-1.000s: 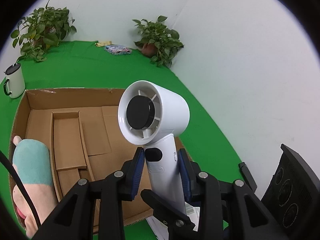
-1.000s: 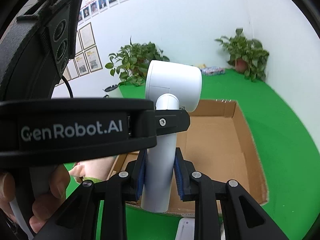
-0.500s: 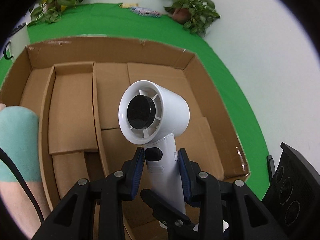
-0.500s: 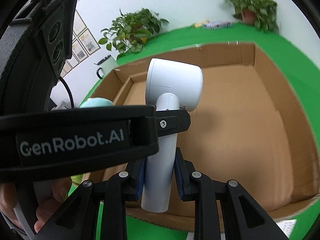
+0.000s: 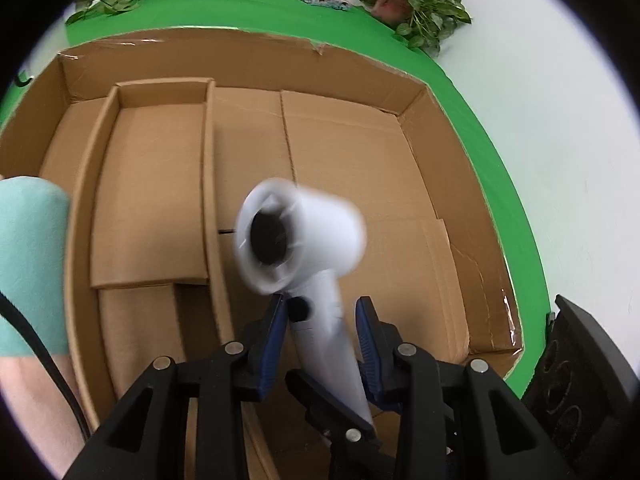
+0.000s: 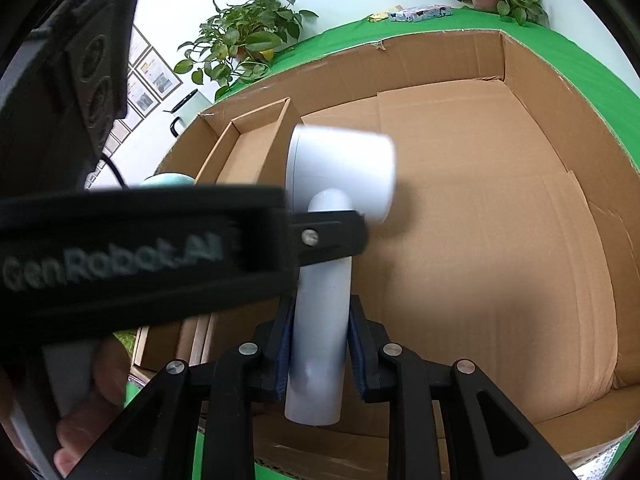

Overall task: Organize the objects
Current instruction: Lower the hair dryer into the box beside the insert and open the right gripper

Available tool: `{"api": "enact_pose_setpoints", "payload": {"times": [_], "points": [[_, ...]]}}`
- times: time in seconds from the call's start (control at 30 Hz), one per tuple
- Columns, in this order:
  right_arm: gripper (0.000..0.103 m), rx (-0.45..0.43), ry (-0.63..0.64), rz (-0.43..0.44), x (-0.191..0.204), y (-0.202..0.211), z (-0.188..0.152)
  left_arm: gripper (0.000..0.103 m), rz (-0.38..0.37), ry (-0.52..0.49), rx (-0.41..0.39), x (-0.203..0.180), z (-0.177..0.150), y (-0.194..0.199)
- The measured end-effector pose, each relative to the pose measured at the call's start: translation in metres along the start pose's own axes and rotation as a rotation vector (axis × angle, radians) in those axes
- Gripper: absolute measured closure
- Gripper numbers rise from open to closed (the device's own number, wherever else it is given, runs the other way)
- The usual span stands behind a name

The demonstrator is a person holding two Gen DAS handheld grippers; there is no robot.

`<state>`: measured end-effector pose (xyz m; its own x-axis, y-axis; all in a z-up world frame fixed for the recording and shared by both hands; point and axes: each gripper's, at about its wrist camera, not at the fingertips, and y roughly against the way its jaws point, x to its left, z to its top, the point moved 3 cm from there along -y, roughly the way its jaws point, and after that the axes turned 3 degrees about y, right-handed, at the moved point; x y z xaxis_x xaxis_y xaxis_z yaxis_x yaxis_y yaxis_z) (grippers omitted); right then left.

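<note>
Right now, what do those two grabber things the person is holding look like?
Both are black plastic with silver screws and dark blue pads. The left gripper trails a thin black cable. Seen from the right gripper, its side reads "GenRobot.AI" in pale letters.

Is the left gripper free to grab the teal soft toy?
Probably not yet: the handle of the white fan sits between the jaws of the left gripper, and the right gripper clamps it too. The soft toy lies uncovered.
</note>
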<state>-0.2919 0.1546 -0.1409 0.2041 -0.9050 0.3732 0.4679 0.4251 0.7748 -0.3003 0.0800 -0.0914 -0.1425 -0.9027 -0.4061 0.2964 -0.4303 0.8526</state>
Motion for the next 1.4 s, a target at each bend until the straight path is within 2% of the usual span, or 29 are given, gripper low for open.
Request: {"api": "enact_pose_setpoints", "payload": {"times": [0.07, 0.13, 0.2, 0.33, 0.5, 0.53, 0.8, 0.97, 1.23, 1.3, 1.37, 1.4], "points": [[0.075, 0.001, 0.0, 0.012, 0.0, 0.001, 0.0, 0.068, -0.006, -0.005, -0.017, 0.002, -0.001, 0.009], [0.075, 0.011, 0.0, 0.059, 0.005, 0.002, 0.004, 0.068, -0.011, -0.018, -0.04, 0.001, -0.001, 0.021], [0.073, 0.008, 0.011, 0.067, 0.009, 0.006, 0.005, 0.068, -0.01, -0.029, -0.071, 0.003, -0.004, 0.033], [0.073, -0.005, 0.038, 0.038, 0.011, 0.013, 0.011, 0.068, -0.025, -0.029, -0.134, 0.01, -0.01, 0.058], [0.076, 0.05, 0.073, -0.014, 0.009, -0.004, 0.018, 0.068, -0.002, -0.031, -0.198, 0.024, -0.021, 0.078], [0.08, 0.062, 0.071, 0.001, 0.01, -0.008, 0.019, 0.068, -0.001, -0.031, -0.203, 0.026, -0.022, 0.078], [0.081, 0.068, 0.007, -0.007, 0.01, -0.014, 0.01, 0.068, -0.01, -0.031, -0.186, 0.047, -0.03, 0.073], [0.081, 0.064, 0.019, -0.027, 0.013, -0.016, 0.008, 0.068, -0.008, -0.034, -0.168, 0.054, -0.034, 0.065], [0.078, 0.055, 0.07, -0.041, 0.019, -0.017, 0.008, 0.068, 0.016, -0.077, -0.221, 0.041, -0.036, 0.071], [0.067, 0.004, 0.109, -0.076, 0.021, -0.002, 0.006, 0.068, 0.035, -0.098, -0.245, 0.036, -0.038, 0.075], [0.016, -0.069, 0.146, -0.13, 0.02, 0.018, 0.0, 0.055, 0.082, -0.132, -0.299, 0.028, -0.044, 0.081], [0.006, -0.12, 0.163, -0.153, 0.02, 0.033, -0.005, 0.05, 0.1, -0.145, -0.331, 0.024, -0.049, 0.085]]}}
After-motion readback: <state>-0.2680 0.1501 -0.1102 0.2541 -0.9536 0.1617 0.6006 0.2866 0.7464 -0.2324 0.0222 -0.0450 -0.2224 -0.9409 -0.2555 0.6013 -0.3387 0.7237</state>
